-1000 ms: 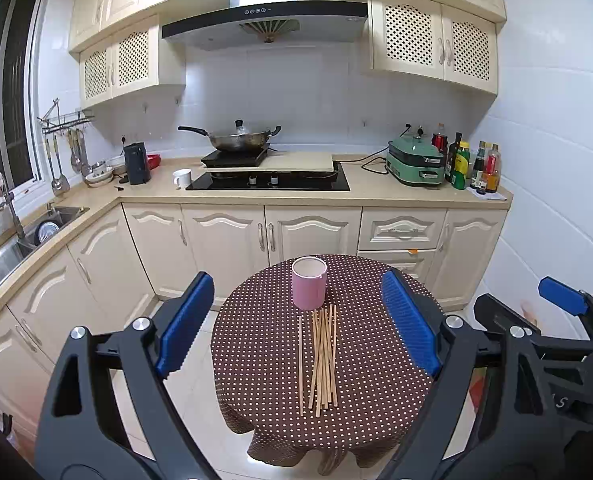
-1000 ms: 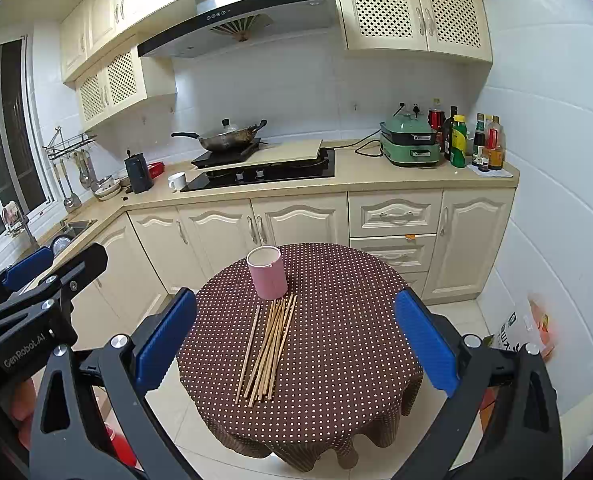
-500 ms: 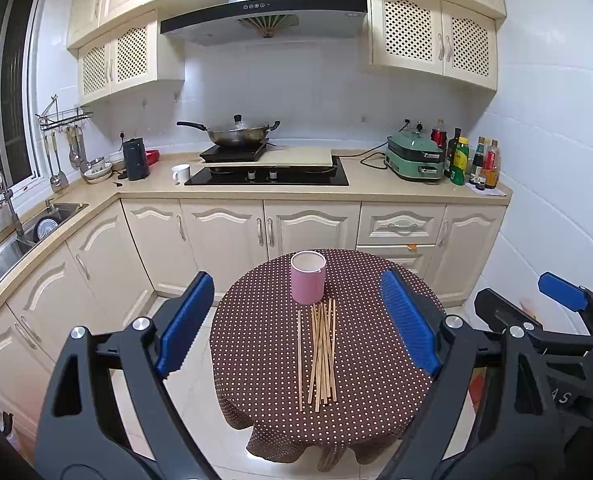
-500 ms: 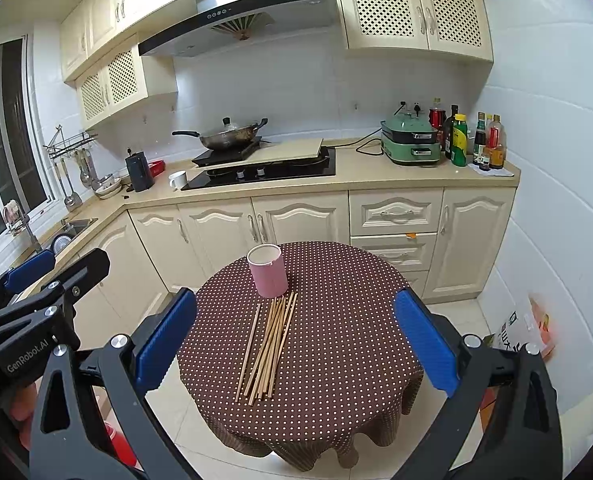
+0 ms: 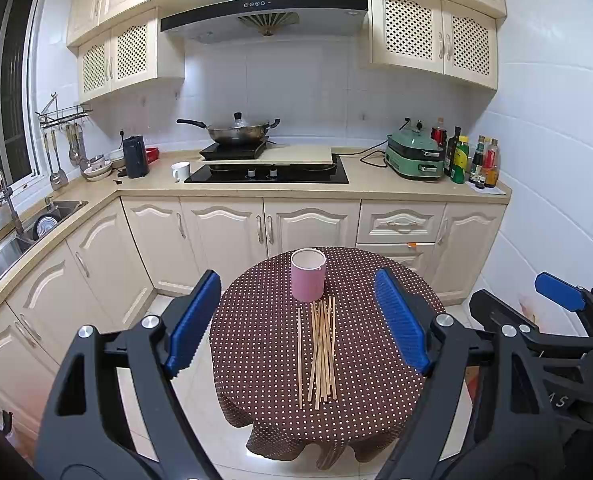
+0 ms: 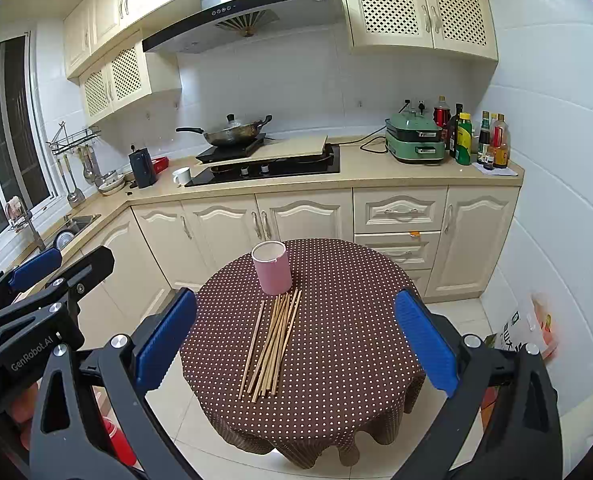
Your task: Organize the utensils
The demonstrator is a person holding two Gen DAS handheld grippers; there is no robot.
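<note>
Several wooden chopsticks [image 5: 322,350] lie in a loose bundle on a round table with a brown dotted cloth [image 5: 256,360]. A pink cup [image 5: 308,275] stands upright just behind them. In the right wrist view the chopsticks [image 6: 274,344] and the pink cup [image 6: 273,267] show on the same table [image 6: 356,340]. My left gripper [image 5: 298,322] is open and empty, held high above the table's near side. My right gripper [image 6: 294,338] is open and empty too, at a like height. The right gripper also shows at the left wrist view's right edge [image 5: 560,298].
Cream kitchen cabinets [image 5: 268,224] and a counter with a hob and wok [image 5: 240,130] stand behind the table. A sink [image 5: 24,236] is at the left. A green cooker [image 5: 416,154] and bottles [image 5: 472,160] are at the right. A bag [image 6: 536,328] lies on the floor at the right.
Both views have drawn back and up a little; the table and chopsticks look slightly smaller and lower. Both grippers stay open. Nothing on the table has moved.
</note>
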